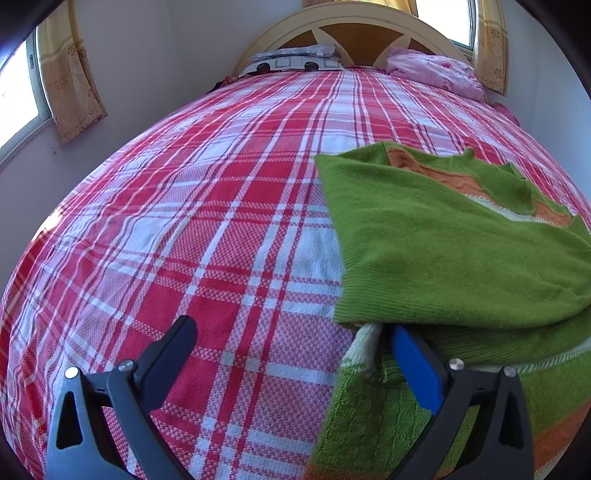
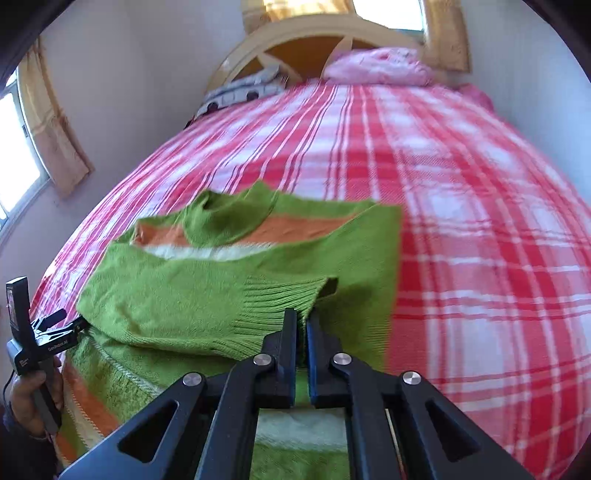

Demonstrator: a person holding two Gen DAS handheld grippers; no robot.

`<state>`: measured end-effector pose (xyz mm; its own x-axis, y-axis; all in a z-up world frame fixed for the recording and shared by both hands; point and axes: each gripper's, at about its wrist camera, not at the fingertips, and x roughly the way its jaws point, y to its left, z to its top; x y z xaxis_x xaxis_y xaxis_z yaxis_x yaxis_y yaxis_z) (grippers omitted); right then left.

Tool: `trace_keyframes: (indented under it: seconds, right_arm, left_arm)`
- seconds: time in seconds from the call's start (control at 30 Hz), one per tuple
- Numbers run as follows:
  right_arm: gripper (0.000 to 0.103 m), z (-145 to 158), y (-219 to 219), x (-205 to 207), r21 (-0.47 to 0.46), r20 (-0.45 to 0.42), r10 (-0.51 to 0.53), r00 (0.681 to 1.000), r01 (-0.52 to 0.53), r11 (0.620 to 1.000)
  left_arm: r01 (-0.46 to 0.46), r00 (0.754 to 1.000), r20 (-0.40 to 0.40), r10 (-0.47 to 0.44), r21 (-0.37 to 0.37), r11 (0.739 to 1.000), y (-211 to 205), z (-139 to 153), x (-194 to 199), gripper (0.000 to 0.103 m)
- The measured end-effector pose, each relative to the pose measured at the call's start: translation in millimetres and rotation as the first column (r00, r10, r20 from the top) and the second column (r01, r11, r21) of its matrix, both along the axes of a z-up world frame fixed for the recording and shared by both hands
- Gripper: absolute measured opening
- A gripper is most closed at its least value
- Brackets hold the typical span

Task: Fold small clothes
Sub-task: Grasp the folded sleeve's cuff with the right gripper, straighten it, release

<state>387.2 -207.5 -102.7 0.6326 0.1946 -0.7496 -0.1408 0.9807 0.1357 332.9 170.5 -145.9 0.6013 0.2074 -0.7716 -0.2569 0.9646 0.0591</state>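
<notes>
A green knit sweater [image 1: 436, 251] with orange and white stripes lies on the bed, partly folded over itself. In the left wrist view it fills the right side. My left gripper [image 1: 291, 339] is open, its right finger [image 1: 413, 365] tucked under the folded edge, its left finger on the bedspread. In the right wrist view my right gripper [image 2: 302, 325] is shut on the ribbed green sleeve cuff [image 2: 280, 295] of the sweater [image 2: 177, 295], which lies across the sweater body. The left gripper [image 2: 55, 332] shows at the sweater's left edge.
The bed has a red and white plaid cover [image 1: 184, 221]. Pillows [image 1: 295, 61] and a pink bundle [image 1: 436, 70] lie by the headboard [image 1: 351, 33]. Walls and curtained windows [image 1: 66, 74] flank the bed.
</notes>
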Motion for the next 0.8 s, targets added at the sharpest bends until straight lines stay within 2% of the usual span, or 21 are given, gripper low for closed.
trace_keyframes:
  seconds: [0.1,0.2,0.27,0.3,0.33,0.37,0.4,0.5,0.6,0.67,0.73,0.8]
  right_arm:
    - [0.003,-4,-5,-1,-0.036,-0.01,-0.013,1.0,0.012,0.999]
    - [0.004,-21,-1,4,-0.073,-0.074,0.023,0.997,-0.028,0.997]
    - [0.009,-23,0,1,-0.093,-0.071,0.02,0.997,-0.026,0.995]
    - [0.016,-19,-1,-1,-0.094,-0.064,0.01,0.998,-0.016,0.995]
    - [0.039,-16,-1,-4,-0.093,-0.065,0.008,0.998,-0.014,0.996]
    - [0.072,-13,0,-6,-0.102,-0.061,0.004,0.998,-0.01,0.995]
    - [0.079,-7,1,-11,-0.117,-0.036,-0.001,0.999,-0.004,0.993]
    - [0.079,11,18,-19,-0.129,0.03,0.051,0.998,-0.047,0.99]
    - [0.079,16,46,-14,-0.1,0.026,0.137,0.99,-0.134,0.986]
    - [0.079,8,60,-3,-0.067,-0.008,0.179,0.984,-0.179,0.982]
    - [0.078,-12,66,12,-0.072,-0.072,0.156,0.985,-0.161,0.984]
    - [0.069,-31,62,17,-0.111,-0.132,0.116,0.984,-0.131,0.985]
  left_arm:
    - [0.005,1.0,0.007,-0.005,0.007,1.0,-3,1,-1,0.103]
    - [0.011,1.0,0.02,-0.011,-0.005,1.0,-2,4,-6,0.103]
    - [0.008,0.999,0.031,-0.007,-0.033,0.999,1,10,-16,0.103]
    - [0.006,0.999,0.042,-0.004,-0.038,0.999,2,14,-23,0.103]
    - [-0.001,0.998,0.068,0.003,-0.03,1.0,1,20,-33,0.103]
    - [0.001,0.995,0.103,0.0,-0.011,1.0,0,28,-44,0.103]
    - [0.007,0.992,0.123,-0.007,0.006,1.0,-2,33,-50,0.103]
    - [-0.014,0.981,0.195,0.004,0.049,0.999,-1,55,-57,0.103]
    - [-0.047,0.976,0.215,0.027,0.09,0.995,4,68,-26,0.103]
    - [-0.059,0.983,0.181,0.037,0.119,0.991,5,63,3,0.103]
    - [-0.054,0.992,0.124,0.036,0.14,0.989,5,50,24,0.103]
    - [-0.038,0.998,0.053,0.029,0.176,0.984,0,30,36,0.103]
